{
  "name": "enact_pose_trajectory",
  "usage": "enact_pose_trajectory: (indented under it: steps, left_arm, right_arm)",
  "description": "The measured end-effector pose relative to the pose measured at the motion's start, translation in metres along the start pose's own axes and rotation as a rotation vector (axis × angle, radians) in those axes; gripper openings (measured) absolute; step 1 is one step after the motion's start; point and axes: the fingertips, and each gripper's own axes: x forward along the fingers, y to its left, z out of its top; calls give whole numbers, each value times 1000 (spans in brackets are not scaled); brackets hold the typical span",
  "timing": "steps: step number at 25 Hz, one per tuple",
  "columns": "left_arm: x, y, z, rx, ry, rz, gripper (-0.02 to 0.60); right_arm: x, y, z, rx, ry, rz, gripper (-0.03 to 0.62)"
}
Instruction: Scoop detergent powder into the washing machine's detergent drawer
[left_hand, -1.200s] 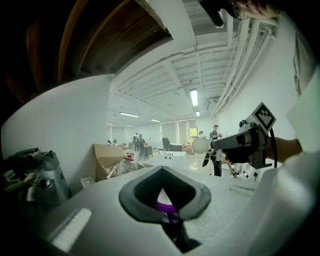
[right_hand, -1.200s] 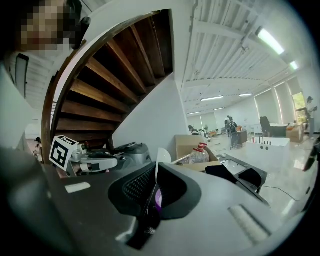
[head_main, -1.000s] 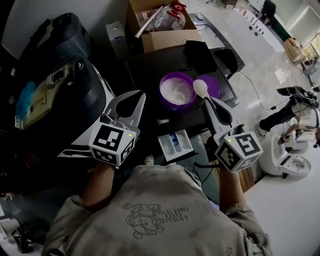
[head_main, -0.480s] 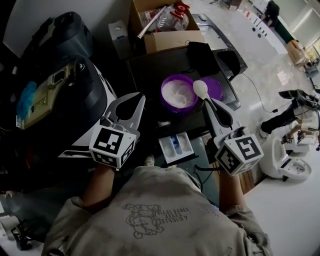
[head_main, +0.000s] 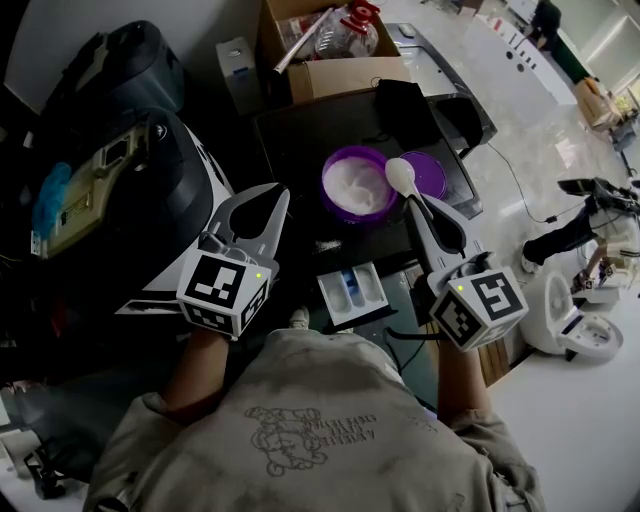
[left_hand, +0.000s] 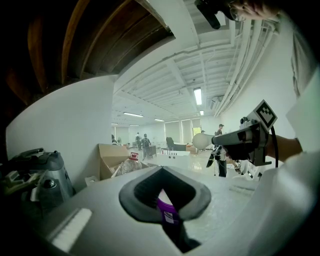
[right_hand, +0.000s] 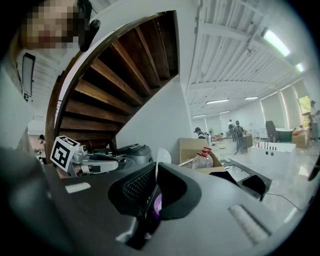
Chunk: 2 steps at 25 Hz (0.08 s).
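A purple tub (head_main: 355, 186) of white powder stands on the dark top of the washing machine (head_main: 300, 140), with its purple lid (head_main: 434, 176) beside it on the right. The white detergent drawer (head_main: 350, 292) is pulled out below the tub, nearer me. My right gripper (head_main: 416, 208) is shut on the handle of a white spoon (head_main: 401, 175), whose bowl hovers over the tub's right rim. I cannot tell whether there is powder in it. My left gripper (head_main: 262, 190) is shut on nothing, left of the tub. The tub (left_hand: 165, 207) shows between its jaws.
A cardboard box (head_main: 335, 50) holding a plastic bottle stands behind the machine. A black bag (head_main: 400, 105) lies at the back right of its top. Dark appliances (head_main: 110, 170) crowd the left. A white robot base (head_main: 585, 325) and cables are on the floor at right.
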Motion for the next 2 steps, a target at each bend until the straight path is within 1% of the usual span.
enact_pose_trajectory:
  steps: [2]
  left_arm:
    - [1,0,-1,-4,2,0,0]
  right_arm:
    - [1,-1,0,-3,3,-2,37]
